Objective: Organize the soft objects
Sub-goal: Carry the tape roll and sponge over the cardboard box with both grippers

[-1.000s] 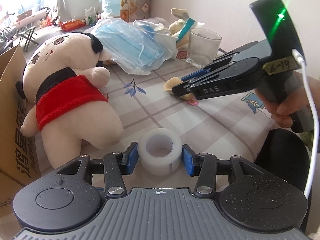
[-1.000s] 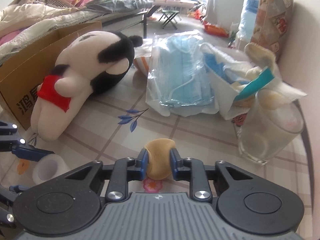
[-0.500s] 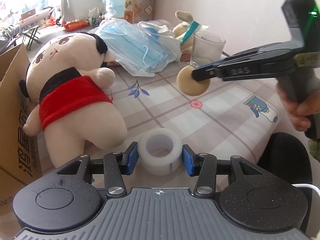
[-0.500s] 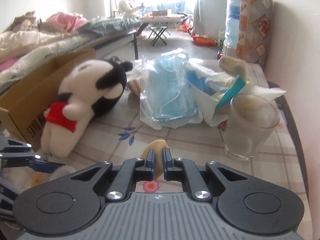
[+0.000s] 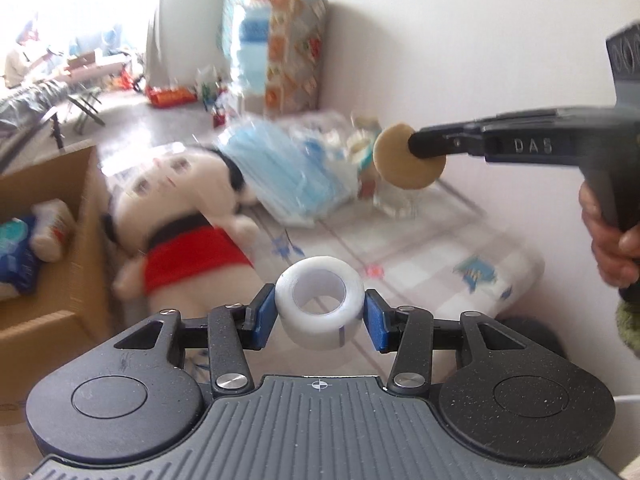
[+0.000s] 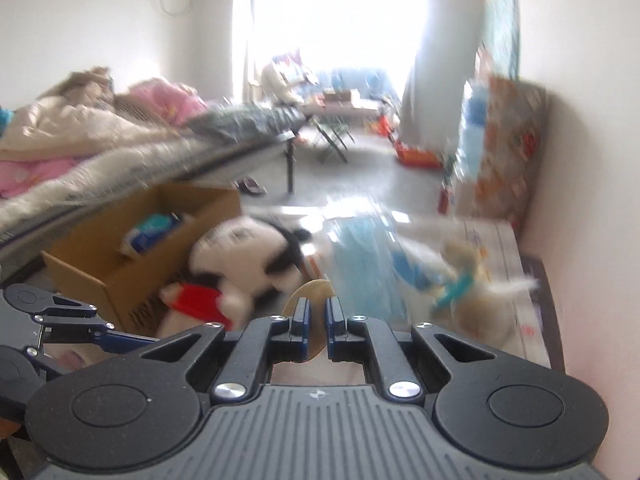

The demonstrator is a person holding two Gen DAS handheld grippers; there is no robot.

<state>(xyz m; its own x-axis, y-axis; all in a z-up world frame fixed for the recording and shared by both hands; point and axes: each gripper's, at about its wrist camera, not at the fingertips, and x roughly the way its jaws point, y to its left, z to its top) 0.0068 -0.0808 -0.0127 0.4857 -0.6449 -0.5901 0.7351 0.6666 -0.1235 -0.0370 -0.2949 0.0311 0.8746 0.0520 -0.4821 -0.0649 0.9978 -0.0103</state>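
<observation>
**Q:** Left gripper (image 5: 320,316): what do we hold in it?

**A:** We hold a white tape roll (image 5: 319,313) pinched between the two blue pads (image 5: 264,318), one pad on each side, the roll's hole facing the camera. It hangs in the air above the table (image 5: 432,248).

**Q:** And the right gripper (image 6: 317,320)?

**A:** Its jaws are nearly pressed together on a tan round pad (image 6: 310,294), gripped edge-on. From the left wrist view we see the same pad (image 5: 408,158) as a flat disc at the tip of the right gripper (image 5: 420,148), raised well above the table, in front of the wall.

**Q:** Where do the soft things lie?

**A:** A plush doll (image 5: 188,216) in red shorts lies on the table, just beside the cardboard box (image 5: 48,316). Behind the doll sits a bag of blue masks (image 5: 288,176), and near the wall a smaller plush toy (image 6: 468,276). Packets (image 6: 150,232) lie inside the box. Motion blurs both views.
</observation>
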